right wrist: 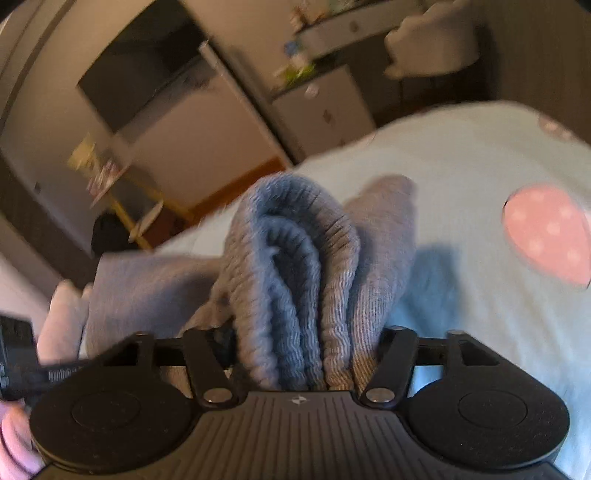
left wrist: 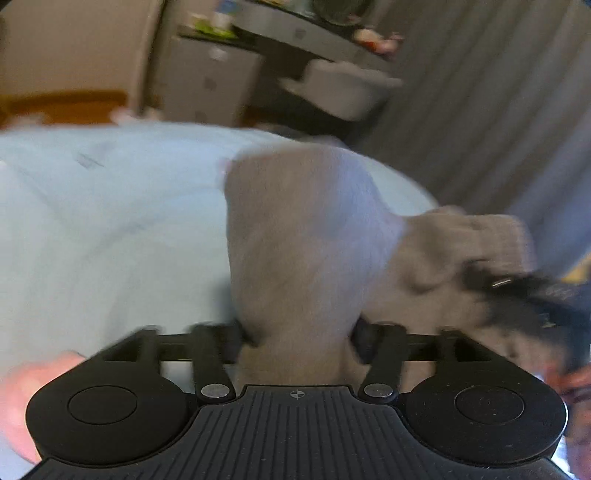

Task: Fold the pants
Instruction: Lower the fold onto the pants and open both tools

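Observation:
The grey knit pants (left wrist: 303, 236) hang over a pale blue bed (left wrist: 110, 229). My left gripper (left wrist: 299, 332) is shut on a bunch of the grey fabric, which rises between its jaws. My right gripper (right wrist: 306, 336) is shut on the ribbed waistband of the pants (right wrist: 295, 258), gathered in thick folds. The right gripper also shows in the left wrist view (left wrist: 517, 291) at the far right, holding the cloth. Both fingertip pairs are hidden by fabric. The views are motion-blurred.
The bed sheet (right wrist: 461, 184) has a pink dotted heart (right wrist: 546, 232). Behind the bed stand a white drawer cabinet (right wrist: 321, 107), a cluttered desk (left wrist: 295, 33), a grey curtain (left wrist: 498, 110) and a small yellow table (right wrist: 122, 192).

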The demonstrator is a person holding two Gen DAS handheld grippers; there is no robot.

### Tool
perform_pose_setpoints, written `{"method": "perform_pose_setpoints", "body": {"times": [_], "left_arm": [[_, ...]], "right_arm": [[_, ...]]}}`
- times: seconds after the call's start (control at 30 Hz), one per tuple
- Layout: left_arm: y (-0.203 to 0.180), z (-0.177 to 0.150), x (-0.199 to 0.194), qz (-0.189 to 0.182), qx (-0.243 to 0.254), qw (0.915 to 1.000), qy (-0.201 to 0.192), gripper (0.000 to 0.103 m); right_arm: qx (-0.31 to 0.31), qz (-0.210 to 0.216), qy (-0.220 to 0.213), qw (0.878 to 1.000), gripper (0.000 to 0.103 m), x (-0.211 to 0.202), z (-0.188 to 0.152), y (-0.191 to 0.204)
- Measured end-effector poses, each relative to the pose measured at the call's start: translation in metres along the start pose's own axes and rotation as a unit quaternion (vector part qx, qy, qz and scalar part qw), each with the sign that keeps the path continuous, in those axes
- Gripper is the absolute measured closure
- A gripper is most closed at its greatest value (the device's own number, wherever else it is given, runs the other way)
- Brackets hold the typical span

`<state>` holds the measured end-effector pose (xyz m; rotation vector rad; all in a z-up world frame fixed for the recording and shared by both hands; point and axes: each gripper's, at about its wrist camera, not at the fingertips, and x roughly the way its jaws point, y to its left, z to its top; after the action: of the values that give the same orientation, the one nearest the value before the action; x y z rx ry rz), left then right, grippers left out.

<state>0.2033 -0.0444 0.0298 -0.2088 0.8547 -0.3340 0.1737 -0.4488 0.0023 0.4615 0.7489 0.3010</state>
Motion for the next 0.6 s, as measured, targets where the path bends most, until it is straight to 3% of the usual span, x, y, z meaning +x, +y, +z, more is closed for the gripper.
{"method": "perform_pose_setpoints", "body": {"times": [0.03, 0.07, 0.13, 0.23, 0.37, 0.43, 0.6], "left_arm": [[-0.002, 0.000, -0.001, 0.032, 0.007, 0.9994, -0.009, 0.019], [-0.004, -0.003, -0.002, 0.055, 0.017, 0.9983, -0.014, 0.013], [-0.005, -0.016, -0.004, 0.075, 0.031, 0.9967, -0.011, 0.013], [-0.005, -0.046, -0.005, 0.089, 0.034, 0.9954, 0.007, 0.012], [-0.004, -0.087, 0.006, 0.096, 0.030, 0.9940, 0.042, 0.008], [0.000, -0.098, 0.004, 0.102, 0.006, 0.9941, 0.036, 0.006], [-0.005, -0.096, -0.014, 0.124, 0.009, 0.9919, 0.029, 0.007]], "right_arm": [[0.003, -0.022, -0.003, 1.000, 0.016, 0.001, 0.004, -0.002], [0.006, -0.050, -0.009, 0.999, 0.015, 0.000, 0.004, -0.004], [-0.002, -0.065, -0.023, 0.998, 0.013, -0.006, -0.007, -0.006], [-0.036, -0.066, -0.018, 0.997, 0.013, -0.012, -0.037, -0.002], [-0.078, -0.136, 0.013, 0.988, 0.012, 0.005, -0.070, 0.002], [-0.070, -0.160, 0.028, 0.984, 0.008, 0.010, -0.078, -0.006], [-0.052, -0.174, -0.016, 0.983, 0.008, -0.014, -0.091, 0.001]]}}
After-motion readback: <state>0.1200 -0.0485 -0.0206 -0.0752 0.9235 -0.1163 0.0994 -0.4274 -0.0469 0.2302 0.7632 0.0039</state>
